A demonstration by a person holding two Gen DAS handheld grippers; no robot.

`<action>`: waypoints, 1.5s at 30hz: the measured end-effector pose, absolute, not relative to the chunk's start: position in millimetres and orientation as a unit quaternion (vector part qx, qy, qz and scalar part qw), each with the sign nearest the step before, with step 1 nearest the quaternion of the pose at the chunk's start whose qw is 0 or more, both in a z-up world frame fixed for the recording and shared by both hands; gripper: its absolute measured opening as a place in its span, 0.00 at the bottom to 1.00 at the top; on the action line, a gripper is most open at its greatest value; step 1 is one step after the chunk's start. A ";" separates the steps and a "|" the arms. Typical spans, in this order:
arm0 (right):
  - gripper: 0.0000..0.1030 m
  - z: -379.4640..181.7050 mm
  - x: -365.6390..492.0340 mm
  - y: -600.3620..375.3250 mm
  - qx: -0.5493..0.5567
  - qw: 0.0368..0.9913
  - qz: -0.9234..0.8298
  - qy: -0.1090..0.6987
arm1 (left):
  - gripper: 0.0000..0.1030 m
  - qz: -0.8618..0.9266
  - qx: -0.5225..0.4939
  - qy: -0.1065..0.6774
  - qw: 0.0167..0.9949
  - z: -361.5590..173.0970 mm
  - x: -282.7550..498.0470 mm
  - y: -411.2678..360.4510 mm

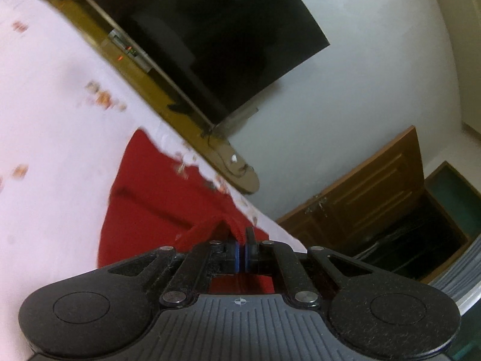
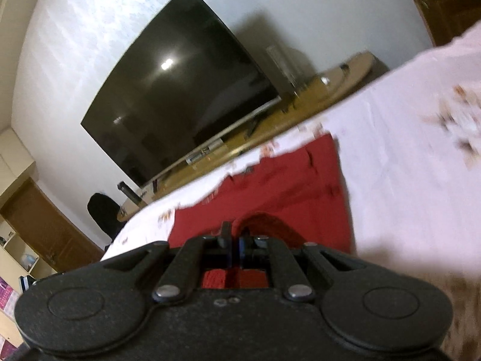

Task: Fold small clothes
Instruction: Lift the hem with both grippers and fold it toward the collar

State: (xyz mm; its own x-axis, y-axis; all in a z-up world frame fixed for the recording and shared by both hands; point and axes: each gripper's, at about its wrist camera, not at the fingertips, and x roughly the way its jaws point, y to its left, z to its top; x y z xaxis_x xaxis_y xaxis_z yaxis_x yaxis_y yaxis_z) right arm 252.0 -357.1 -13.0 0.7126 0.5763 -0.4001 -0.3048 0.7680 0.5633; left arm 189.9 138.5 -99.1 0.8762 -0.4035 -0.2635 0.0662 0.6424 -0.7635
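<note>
A small red garment (image 1: 156, 192) lies on a pale pink sheet (image 1: 45, 120) with small orange prints. My left gripper (image 1: 242, 237) is shut on a ribbed red edge of the garment, which bunches up at the fingertips. In the right wrist view the same red garment (image 2: 285, 186) spreads ahead on the sheet (image 2: 405, 165). My right gripper (image 2: 233, 236) is shut on another ribbed red edge that arches up just beyond the fingers. Both views are tilted and blurred.
A large dark television (image 2: 180, 96) stands on a long wooden unit (image 2: 270, 132) against a white wall beyond the sheet's far edge. A wooden door (image 1: 360, 198) and a dark opening are at the left view's right side. Shelves (image 2: 18, 255) stand at the far left.
</note>
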 end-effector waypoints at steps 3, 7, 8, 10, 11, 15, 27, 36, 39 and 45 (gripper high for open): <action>0.05 -3.8 289.2 -352.0 0.232 0.897 0.252 0.281 | 0.03 -0.129 -0.388 0.212 0.888 -88.8 222.4 145.7; 0.05 -6.1 338.4 -349.1 0.229 0.894 0.260 0.284 | 0.03 -0.118 -0.371 0.223 0.894 -86.9 276.2 152.1; 0.05 -8.8 351.8 -348.1 0.229 0.893 0.261 0.287 | 0.03 -0.115 -0.369 0.226 0.894 -88.2 290.7 153.4; 0.05 -17.4 380.0 -346.0 0.232 0.889 0.262 0.296 | 0.03 -0.107 -0.365 0.232 0.896 -93.9 315.6 155.3; 0.05 -24.2 395.1 -345.1 0.233 0.886 0.263 0.302 | 0.03 -0.103 -0.365 0.234 0.895 -97.4 327.1 155.6; 0.05 -52.9 442.9 -345.4 0.250 0.873 0.264 0.325 | 0.03 -0.086 -0.362 0.250 0.894 -118.1 372.0 156.7; 0.48 -104.4 508.8 -362.7 0.285 0.882 0.229 0.297 | 0.18 -0.044 -0.328 0.254 0.909 -165.3 426.9 152.9; 0.47 -102.9 508.4 -351.2 0.223 0.894 0.234 0.310 | 0.81 -0.027 -0.262 0.223 0.939 -141.9 421.4 163.1; 0.46 -106.3 515.9 -341.4 0.197 0.897 0.234 0.320 | 0.64 -0.036 -0.201 0.280 0.938 -146.6 433.5 153.3; 0.38 -106.9 530.1 -310.3 0.109 0.903 0.230 0.347 | 0.42 -0.020 -0.112 0.340 0.934 -157.9 449.7 128.2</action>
